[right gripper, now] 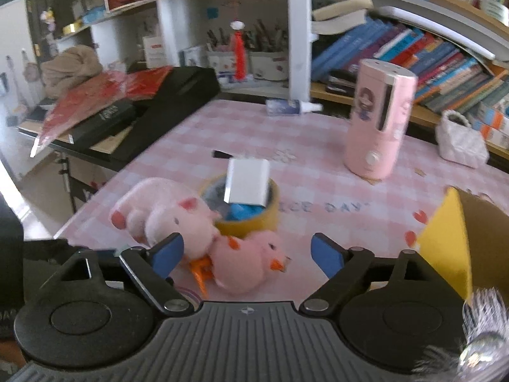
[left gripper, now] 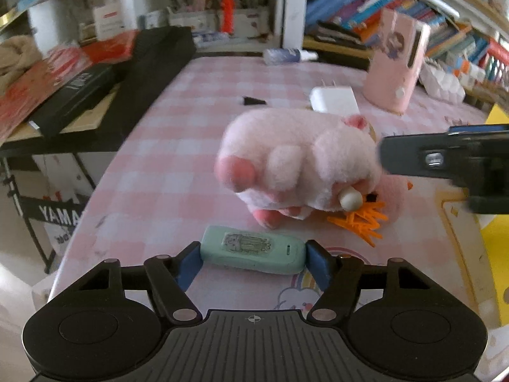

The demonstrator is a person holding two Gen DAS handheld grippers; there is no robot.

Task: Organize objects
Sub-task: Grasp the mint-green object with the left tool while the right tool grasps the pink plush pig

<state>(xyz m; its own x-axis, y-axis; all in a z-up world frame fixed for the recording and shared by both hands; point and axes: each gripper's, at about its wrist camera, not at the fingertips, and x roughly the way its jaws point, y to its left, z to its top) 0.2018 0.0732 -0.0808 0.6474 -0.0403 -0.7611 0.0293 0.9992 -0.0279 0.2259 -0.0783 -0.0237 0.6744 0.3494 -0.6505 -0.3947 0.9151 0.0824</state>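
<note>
My left gripper [left gripper: 253, 259] is shut on a mint-green oblong case [left gripper: 253, 253] with a cactus sticker, held just above the pink checked table [left gripper: 165, 159]. Beyond it lies a pink plush pig [left gripper: 296, 162] beside a pink plush bird [left gripper: 389, 191] with orange feet. My right gripper [right gripper: 246, 254] is open and empty, above the plush bird [right gripper: 251, 264] and next to the pig [right gripper: 165, 213]. Its black body shows at the right of the left wrist view. A yellow tape roll [right gripper: 251, 219] holds blue stuff and a white charger [right gripper: 248, 184].
A pink humidifier [right gripper: 378, 121] stands at the back right. A yellow cardboard box [right gripper: 451, 242] sits at the right edge. A white bottle [right gripper: 289, 106] lies at the table's far end. Black cases and red bags [right gripper: 105, 102] cover the left side table. Bookshelves stand behind.
</note>
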